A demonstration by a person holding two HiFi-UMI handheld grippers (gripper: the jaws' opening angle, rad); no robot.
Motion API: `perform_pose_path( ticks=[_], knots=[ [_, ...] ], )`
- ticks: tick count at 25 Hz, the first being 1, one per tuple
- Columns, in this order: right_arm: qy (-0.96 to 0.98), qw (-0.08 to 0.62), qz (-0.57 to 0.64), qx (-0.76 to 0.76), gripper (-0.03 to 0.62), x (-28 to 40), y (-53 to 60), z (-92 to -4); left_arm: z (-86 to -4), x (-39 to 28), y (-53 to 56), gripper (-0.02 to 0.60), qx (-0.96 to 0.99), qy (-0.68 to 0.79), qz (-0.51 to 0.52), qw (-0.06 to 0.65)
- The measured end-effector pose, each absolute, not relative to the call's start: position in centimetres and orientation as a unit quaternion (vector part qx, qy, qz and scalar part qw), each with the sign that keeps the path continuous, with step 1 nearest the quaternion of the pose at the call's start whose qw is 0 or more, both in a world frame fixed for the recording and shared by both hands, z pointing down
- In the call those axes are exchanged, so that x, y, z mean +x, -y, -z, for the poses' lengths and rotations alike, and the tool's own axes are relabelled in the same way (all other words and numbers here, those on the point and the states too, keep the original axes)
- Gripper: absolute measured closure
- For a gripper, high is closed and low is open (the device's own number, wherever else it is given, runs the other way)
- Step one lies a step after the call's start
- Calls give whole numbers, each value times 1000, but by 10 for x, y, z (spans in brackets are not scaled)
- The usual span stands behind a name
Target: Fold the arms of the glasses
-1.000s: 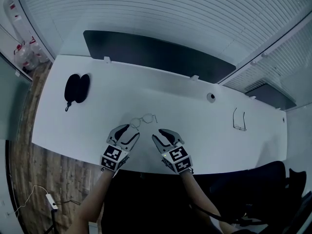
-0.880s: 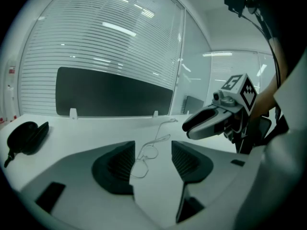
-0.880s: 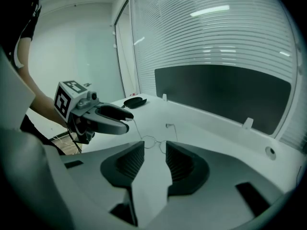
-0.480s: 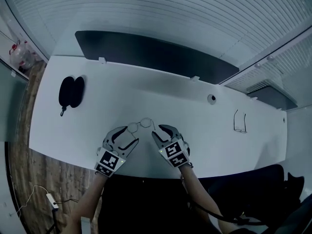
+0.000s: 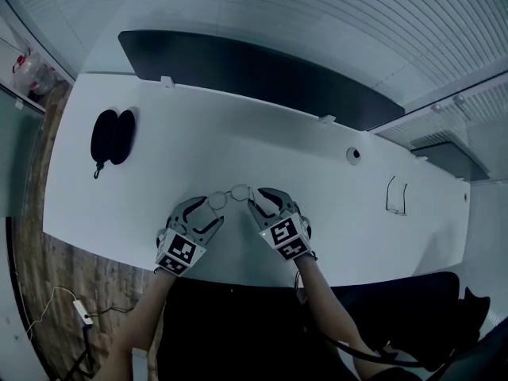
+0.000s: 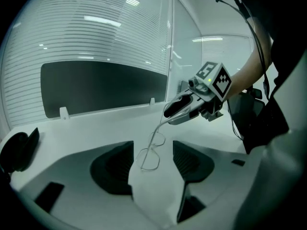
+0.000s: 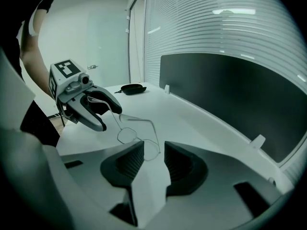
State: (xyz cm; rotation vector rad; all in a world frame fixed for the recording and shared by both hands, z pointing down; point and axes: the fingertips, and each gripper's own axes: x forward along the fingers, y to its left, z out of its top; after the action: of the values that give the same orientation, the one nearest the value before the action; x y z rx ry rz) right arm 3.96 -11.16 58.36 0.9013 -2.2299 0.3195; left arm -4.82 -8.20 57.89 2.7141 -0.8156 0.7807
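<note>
A thin wire-rimmed pair of glasses (image 5: 228, 196) lies on the white table (image 5: 159, 173) with its arms unfolded. My left gripper (image 5: 208, 211) and right gripper (image 5: 258, 202) come at it from either side, and both have just opened wider. In the left gripper view one lens of the glasses (image 6: 149, 158) sits between the open left gripper (image 6: 152, 147) jaws, untouched. The right gripper (image 6: 184, 110) stands opposite, over the far arm. In the right gripper view the other lens of the glasses (image 7: 128, 135) lies at the tips of the open right gripper (image 7: 153, 146). The left gripper (image 7: 103, 111) straddles an arm.
A black glasses case (image 5: 111, 137) lies at the table's far left. A second pair of glasses (image 5: 397, 195) rests at the right, near a round grommet (image 5: 353, 155). A dark panel (image 5: 254, 74) runs along the back. The table's front edge is just under my hands.
Both grippers have moved forward and inward onto the glasses, which earlier lay just ahead of their tips. Their jaws stand wider.
</note>
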Motion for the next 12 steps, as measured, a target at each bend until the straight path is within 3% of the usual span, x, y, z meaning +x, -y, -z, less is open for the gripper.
perform_pose_path(
  ticks=[6, 12],
  knots=[
    [870, 343, -109, 335, 460, 31, 119, -580, -595, -40, 94, 330, 914, 273, -285, 93],
    [873, 345, -77, 335, 544, 25, 123, -576, -613, -41, 98, 403, 900, 277, -324, 87]
  ],
)
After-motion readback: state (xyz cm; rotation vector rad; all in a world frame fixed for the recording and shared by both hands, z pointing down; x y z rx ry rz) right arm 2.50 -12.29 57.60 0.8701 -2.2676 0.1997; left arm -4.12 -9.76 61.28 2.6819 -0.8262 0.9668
